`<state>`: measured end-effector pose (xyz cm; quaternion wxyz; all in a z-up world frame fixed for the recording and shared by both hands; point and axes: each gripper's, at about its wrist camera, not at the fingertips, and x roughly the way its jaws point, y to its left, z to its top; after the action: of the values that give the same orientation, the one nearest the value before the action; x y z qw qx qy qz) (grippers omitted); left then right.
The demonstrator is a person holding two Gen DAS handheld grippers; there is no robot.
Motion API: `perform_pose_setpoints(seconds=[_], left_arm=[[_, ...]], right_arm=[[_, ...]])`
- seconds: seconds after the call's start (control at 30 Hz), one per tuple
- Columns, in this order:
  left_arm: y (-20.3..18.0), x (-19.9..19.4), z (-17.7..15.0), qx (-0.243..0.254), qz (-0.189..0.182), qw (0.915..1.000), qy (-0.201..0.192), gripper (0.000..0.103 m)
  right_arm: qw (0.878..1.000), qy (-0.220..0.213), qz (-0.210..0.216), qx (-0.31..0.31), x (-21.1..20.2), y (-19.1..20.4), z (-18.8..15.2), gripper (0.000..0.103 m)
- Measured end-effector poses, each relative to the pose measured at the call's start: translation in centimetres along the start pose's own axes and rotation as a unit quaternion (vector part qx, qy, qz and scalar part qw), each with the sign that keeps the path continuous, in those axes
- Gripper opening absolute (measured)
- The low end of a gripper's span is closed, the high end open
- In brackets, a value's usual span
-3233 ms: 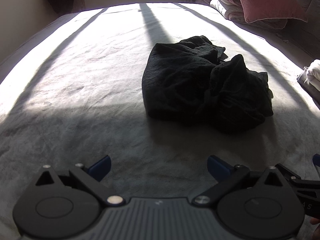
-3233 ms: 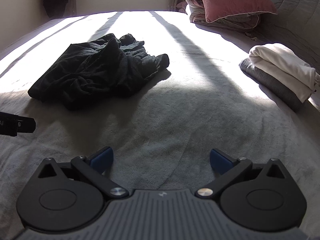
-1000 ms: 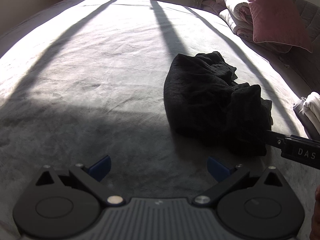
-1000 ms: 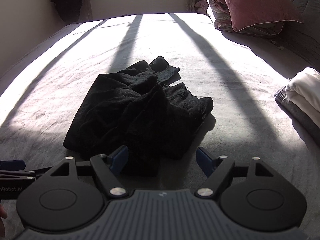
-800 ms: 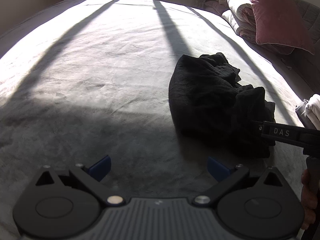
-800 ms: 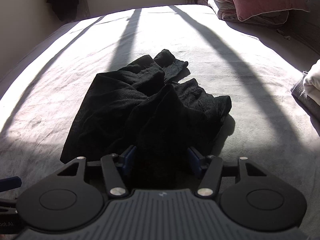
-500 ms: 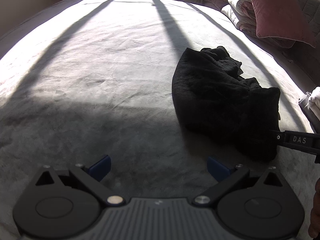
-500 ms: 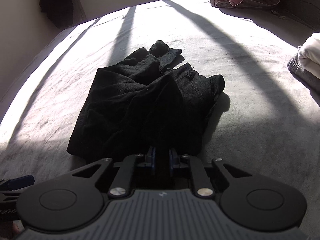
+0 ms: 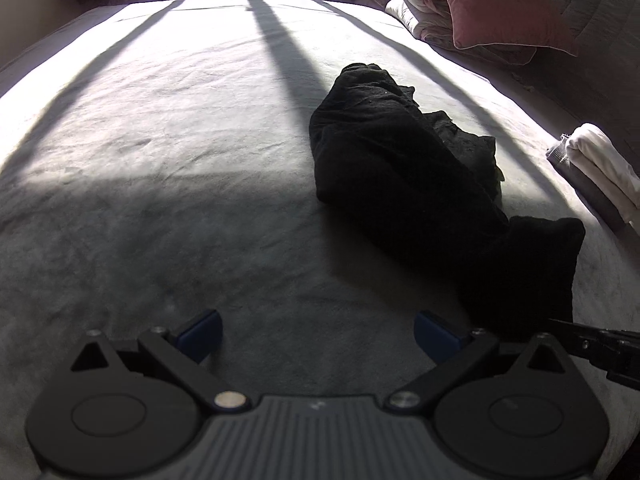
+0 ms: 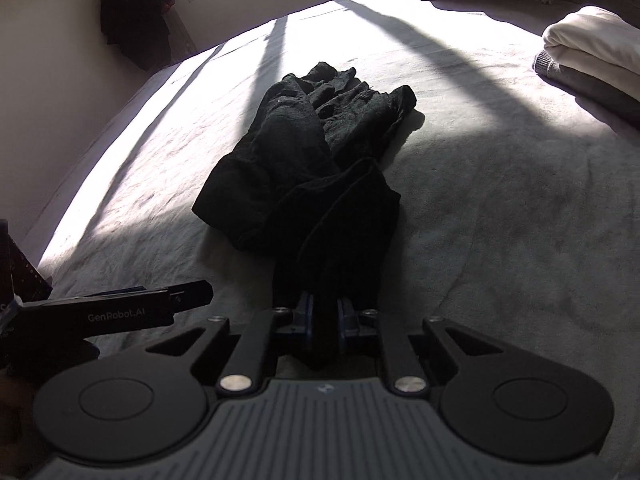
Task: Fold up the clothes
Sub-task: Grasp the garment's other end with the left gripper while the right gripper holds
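Sunlit bed [image 10: 500, 208]: right gripper [image 10: 323, 316] clamped on garment [image 10: 320, 152] at six o'clock; left gripper [image 9: 318, 334] spread, empty. Judgement: pull slowly, untangling.

Matt black knit garment [image 10: 320, 160]; velvety bedcover [image 10: 500, 200]

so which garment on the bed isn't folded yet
The crumpled black garment, pinched in the right hand-held gripper; the white and grey ones sit stacked, folded.
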<state>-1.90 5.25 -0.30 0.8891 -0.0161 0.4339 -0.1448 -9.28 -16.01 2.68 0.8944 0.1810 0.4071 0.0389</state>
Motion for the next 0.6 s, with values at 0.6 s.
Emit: perform_pose_setpoints(seconds=[0.6], left_arm=[[-3.0,-1.8,0.5,-0.160,-0.128,0.9784,0.031,0.100]], right_arm=[[0.996,-0.057,0.072,-0.018,-3.2,-1.8,-2.0,0.013]])
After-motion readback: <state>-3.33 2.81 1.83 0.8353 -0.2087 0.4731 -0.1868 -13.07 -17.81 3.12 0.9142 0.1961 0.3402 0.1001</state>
